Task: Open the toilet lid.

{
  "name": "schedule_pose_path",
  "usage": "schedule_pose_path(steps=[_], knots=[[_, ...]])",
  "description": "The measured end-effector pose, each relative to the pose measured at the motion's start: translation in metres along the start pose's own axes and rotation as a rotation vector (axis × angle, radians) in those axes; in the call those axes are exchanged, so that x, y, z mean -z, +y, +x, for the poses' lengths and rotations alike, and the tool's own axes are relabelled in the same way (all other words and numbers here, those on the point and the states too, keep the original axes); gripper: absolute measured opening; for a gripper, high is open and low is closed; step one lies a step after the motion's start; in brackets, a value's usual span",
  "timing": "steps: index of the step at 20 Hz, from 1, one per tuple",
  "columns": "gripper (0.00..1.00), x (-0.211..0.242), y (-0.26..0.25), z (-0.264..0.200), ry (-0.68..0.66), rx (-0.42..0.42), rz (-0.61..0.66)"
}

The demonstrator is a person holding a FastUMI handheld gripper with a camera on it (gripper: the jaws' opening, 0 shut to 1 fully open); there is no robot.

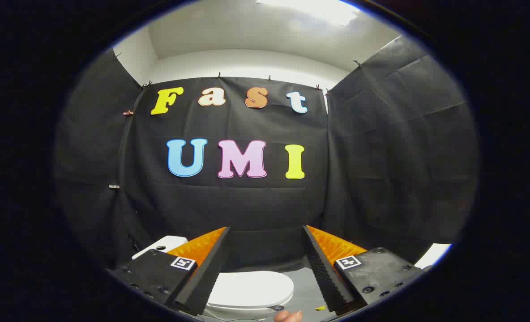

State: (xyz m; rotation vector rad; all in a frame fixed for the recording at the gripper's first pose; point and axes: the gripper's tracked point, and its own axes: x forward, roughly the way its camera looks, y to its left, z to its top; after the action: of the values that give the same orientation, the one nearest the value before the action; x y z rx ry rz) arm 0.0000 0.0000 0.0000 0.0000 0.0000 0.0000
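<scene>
White toilet lid (250,288) apparently closed, low between spread fingers (202,264) of gripper (265,268), untouched.

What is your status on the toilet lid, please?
Gripper open, fingers wide apart, holding nothing. Toilet lid down, closed, low between the fingers, not touched. Nothing seen blocking it.

The toilet lid (251,288) lies down flat, closed on the bowl, between the two fingers (202,273) and just beyond them at twelve o'clock. The fingers stand spread wide, touching nothing. The tank (162,244) sits at ten o'clock, behind the left finger. The floor (305,290) lies at the lid's three o'clock.
</scene>
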Motion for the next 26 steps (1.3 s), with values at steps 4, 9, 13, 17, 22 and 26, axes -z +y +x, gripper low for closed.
schedule_pose_path(steps=[4, 9, 13, 17, 22, 26], knots=[[0.98, 0.002, 0.001, -0.001, 0.006, 0.003, -0.011], [0.98, -0.003, 0.009, -0.004, -0.02, -0.027, -0.003], [0.98, -0.001, 0.011, -0.002, -0.024, -0.028, -0.018], [0.98, 0.005, 0.014, -0.003, -0.01, -0.032, -0.031], [0.98, 0.014, 0.014, 0.005, -0.037, -0.037, -0.063], [0.98, 0.043, 0.01, 0.013, -0.052, -0.041, -0.095]])
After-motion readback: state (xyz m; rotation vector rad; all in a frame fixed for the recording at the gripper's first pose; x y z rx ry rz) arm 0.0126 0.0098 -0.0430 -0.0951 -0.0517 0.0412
